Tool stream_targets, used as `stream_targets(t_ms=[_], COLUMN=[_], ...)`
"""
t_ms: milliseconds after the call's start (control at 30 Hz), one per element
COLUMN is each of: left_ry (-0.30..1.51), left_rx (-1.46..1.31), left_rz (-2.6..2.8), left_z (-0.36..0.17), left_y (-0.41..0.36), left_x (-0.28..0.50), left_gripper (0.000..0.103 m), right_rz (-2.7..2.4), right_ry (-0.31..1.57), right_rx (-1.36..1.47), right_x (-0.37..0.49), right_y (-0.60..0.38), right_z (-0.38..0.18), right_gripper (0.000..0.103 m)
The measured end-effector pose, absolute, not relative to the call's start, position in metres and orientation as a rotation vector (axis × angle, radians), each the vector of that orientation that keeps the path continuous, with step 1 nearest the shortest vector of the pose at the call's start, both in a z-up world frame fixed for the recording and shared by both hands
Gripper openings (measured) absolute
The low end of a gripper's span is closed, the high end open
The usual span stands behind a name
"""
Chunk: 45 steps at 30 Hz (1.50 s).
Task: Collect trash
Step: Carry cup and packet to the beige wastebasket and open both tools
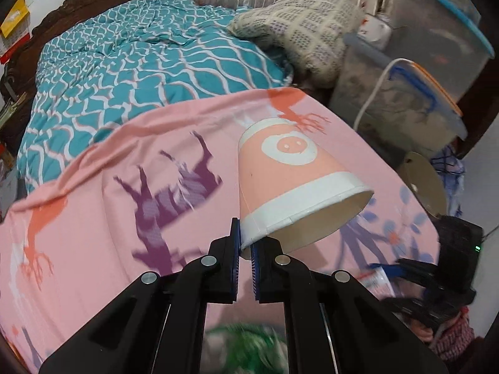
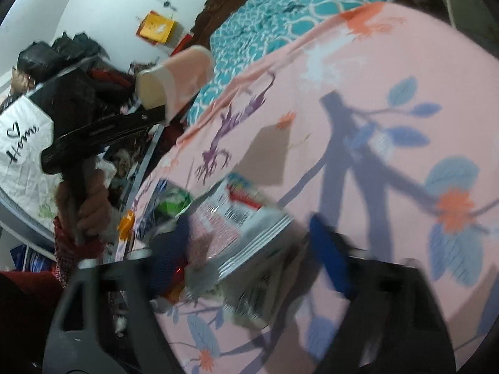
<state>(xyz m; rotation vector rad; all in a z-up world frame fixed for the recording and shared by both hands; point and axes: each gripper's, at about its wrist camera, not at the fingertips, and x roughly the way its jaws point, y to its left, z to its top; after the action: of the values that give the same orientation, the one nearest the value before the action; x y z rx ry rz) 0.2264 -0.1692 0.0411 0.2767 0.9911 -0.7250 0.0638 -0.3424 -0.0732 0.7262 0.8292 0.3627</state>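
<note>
Pink paper with a white band at the rim and a white pig-face mark makes up the paper cup [image 1: 290, 180], which the left gripper [image 1: 245, 249] pinches by its rim, its blue pads pressed together on the cup wall; the cup hangs tilted in the centre of the left wrist view, mouth toward the lower right, raised clear of the pink bedsheet [image 1: 93, 249] printed with purple and orange tree shapes. Behind it a teal patterned quilt [image 1: 140, 62] fills the upper left, a cream patterned pillow [image 1: 305, 28] lies at the upper middle, and clear storage boxes [image 1: 421, 62] stack at the upper right with a white cable [image 1: 371, 93] hanging in front of them. At the lower right edge of that view the right gripper appears dark and blurred. In the right wrist view the same cup [image 2: 184, 74] shows at the upper left, carried by the left gripper [image 2: 159, 115] with a hand [image 2: 87, 205] on its handle. The right gripper [image 2: 249, 255] fills the bottom of that frame, motion-blurred, its blue pads [image 2: 327, 249] spread apart with a silvery printed wrapper [image 2: 243, 218] between them; I cannot tell whether the pads touch it. Just left of the wrapper lie a green scrap [image 2: 174, 202] and other small blurred litter near the edge of the bed.
</note>
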Motion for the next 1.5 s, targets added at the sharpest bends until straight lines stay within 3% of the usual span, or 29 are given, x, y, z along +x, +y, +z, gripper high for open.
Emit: stream_targets(t_ms=[67,133,367,600,867,1133,1233,1333,1433,1467,1500], left_ry=[0.998,1.004,1.018,1.032,1.031,1.067,1.088,1.092,1.086,1.075,1.066], left_rx=[0.257,0.244,0.223,0.258,0.351,0.444,0.512,0.595,0.671,0.698,0.726], left_rz=[-0.729,-0.729,-0.739,-0.839,-1.065,-1.223,-1.228,-1.202,-1.168,-1.162,-1.153], left_z=[0.041,0.041,0.041,0.034,0.032,0.001,-0.022,-0.044,-0.062,-0.067,-0.071], left_y=[-0.162,-0.154,-0.149,-0.205,-0.351,-0.512,-0.547,-0.575,-0.597,-0.604,-0.610], left_x=[0.209,0.197,0.167,0.142,0.107,0.077,0.065,0.057,0.051,0.050,0.048], left_gripper=[0.006,0.006,0.006,0.006,0.006,0.006,0.006,0.006,0.007,0.010,0.026], right_rz=[0.348,0.324,0.172,0.000,-0.383,-0.582,-0.554,-0.526,-0.557,-0.585,-0.616], right_ry=[0.824,0.788,0.702,0.621,0.433,0.393,0.366,0.294,0.240,0.241,0.259], right_rx=[0.676,0.643,0.732,0.917,0.919,0.986,0.969,0.972,0.959,0.948,0.944], right_x=[0.061,0.055,0.029,-0.009,-0.099,-0.133,-0.134,-0.159,-0.194,-0.208,-0.220], right_y=[-0.333,-0.329,-0.359,-0.422,-0.532,-0.630,-0.629,-0.626,-0.621,-0.616,-0.612], right_z=[-0.067,-0.057,-0.053,-0.071,-0.057,-0.069,-0.063,-0.060,-0.066,-0.072,-0.082], right_gripper=[0.039,0.037,0.035,0.035,0.035,0.035,0.038,0.069,0.071,0.071,0.071])
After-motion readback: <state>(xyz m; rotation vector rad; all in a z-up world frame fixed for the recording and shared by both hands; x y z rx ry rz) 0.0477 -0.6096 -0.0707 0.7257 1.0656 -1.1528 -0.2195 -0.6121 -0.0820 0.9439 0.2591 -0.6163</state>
